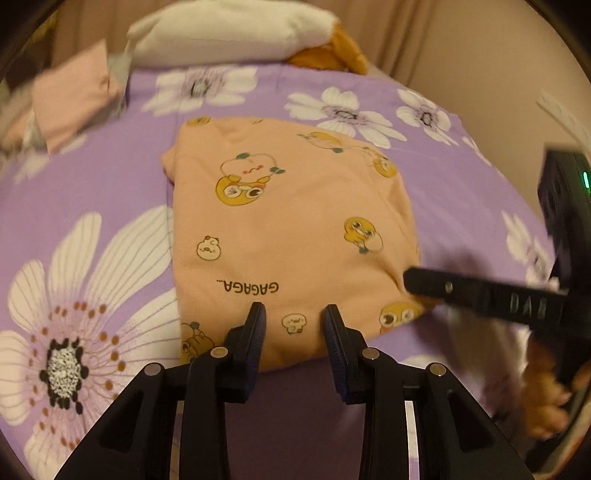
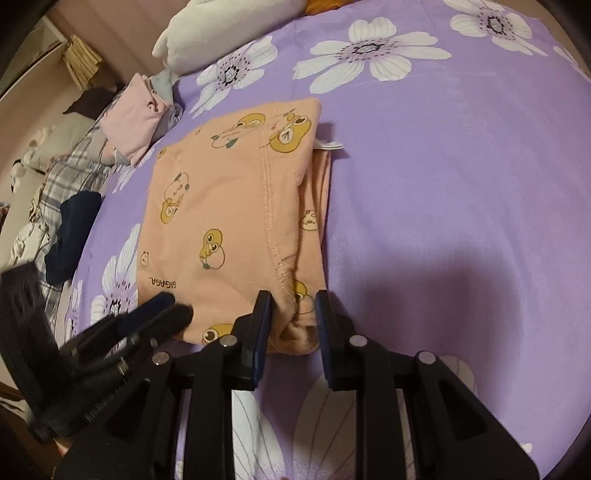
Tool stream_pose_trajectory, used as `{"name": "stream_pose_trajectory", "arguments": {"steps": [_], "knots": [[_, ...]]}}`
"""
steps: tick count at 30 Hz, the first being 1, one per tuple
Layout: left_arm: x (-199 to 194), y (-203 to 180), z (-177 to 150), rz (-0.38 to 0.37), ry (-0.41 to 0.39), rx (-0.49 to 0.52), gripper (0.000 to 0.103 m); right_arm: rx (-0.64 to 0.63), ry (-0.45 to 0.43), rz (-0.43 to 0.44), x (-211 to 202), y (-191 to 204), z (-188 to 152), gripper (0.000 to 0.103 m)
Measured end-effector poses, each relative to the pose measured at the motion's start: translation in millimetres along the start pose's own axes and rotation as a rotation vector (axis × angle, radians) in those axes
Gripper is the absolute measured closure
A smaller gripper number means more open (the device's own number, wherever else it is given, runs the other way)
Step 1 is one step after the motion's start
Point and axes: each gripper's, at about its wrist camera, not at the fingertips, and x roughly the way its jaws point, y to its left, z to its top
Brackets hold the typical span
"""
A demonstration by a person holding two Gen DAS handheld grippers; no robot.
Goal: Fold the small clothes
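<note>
While the left gripper (image 1: 294, 314) hangs over the near edge of the garment (image 1: 291, 236), its jaws stand partly apart with the peach cloth showing between the tips; whether the pads touch the fabric cannot be told, and nothing is visibly pinched. The right gripper (image 2: 291, 302) has its jaws partly apart too, with the bunched near-right corner of the garment (image 2: 229, 206) sitting between the pads; the cloth fills most of the gap, but whether the pads press on it cannot be told. In the left view, the right gripper (image 1: 424, 284) comes in from the right, its tip at the garment's near-right corner.

The garment lies folded on the bed (image 2: 461, 184), a purple sheet with white flowers. To its right in the right view the sheet is bare and wide; to its left a pink pile (image 2: 136, 122) lies just beyond its far-left corner, and a dark cloth (image 2: 74, 236) lies at the bed's left edge. A white pillow (image 1: 229, 33) rests beyond the far edge, well apart.

The garment's long axis runs away from both grippers, near edge to far edge. A stitched hem follows that axis along its right part.
</note>
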Motion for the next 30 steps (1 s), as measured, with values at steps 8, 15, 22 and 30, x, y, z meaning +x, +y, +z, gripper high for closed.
{"name": "stream_pose_trajectory", "arguments": {"steps": [8, 15, 22, 30], "knots": [[3.7, 1.8, 5.6, 0.014, 0.022, -0.011, 0.069, -0.08, -0.126, -0.139, 1.6, 19.4, -15.5, 0.077], [-0.2, -7.9, 2.4, 0.086, 0.044, 0.009, 0.069, -0.054, -0.143, -0.089, 0.8, 7.9, -14.1, 0.076], [-67.0, -4.8, -3.7, 0.08, 0.039, -0.096, 0.069, 0.078, -0.201, 0.071, -37.3, 3.3, -46.4, 0.073], [-208.2, -20.2, -26.6, 0.159, -0.292, -0.171, 0.056, -0.033, -0.484, -0.03, -170.8, 39.8, -74.8, 0.072]]}}
